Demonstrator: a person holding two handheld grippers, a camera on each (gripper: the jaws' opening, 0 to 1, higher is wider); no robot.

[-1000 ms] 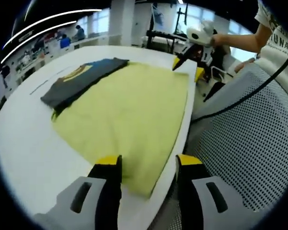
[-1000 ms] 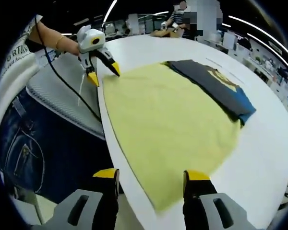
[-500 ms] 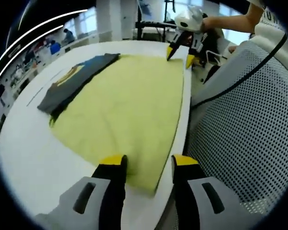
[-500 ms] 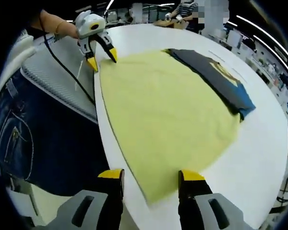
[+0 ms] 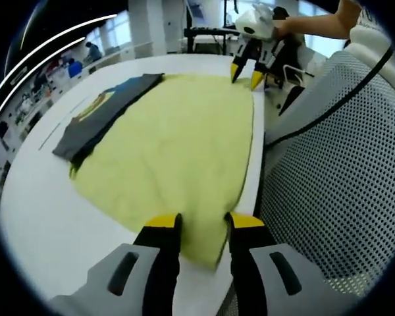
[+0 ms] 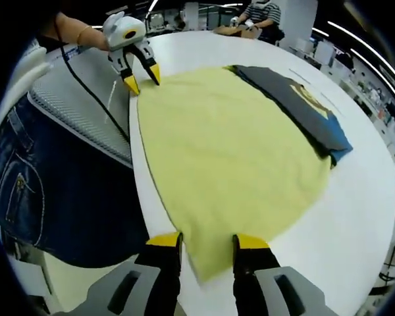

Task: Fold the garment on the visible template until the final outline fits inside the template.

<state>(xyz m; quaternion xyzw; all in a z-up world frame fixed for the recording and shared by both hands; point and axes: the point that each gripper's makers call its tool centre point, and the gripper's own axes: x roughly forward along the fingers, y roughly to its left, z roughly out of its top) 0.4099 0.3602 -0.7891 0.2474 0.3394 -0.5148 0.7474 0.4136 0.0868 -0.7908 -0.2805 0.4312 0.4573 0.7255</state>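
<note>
Left gripper: jaws narrowed, a small gap between the yellow tips, straddling the near corner of the yellow cloth at the table edge; whether they pinch the cloth I cannot tell. Right gripper: same stance at the other near corner of the cloth, jaws nearly closed on the hem, grip not certain. The cloth lies flat along the table's near edge. Along its far side lies a dark shirt with a yellow and blue print, its edge touching the cloth. A mesh chair back stands beside the table
</note>
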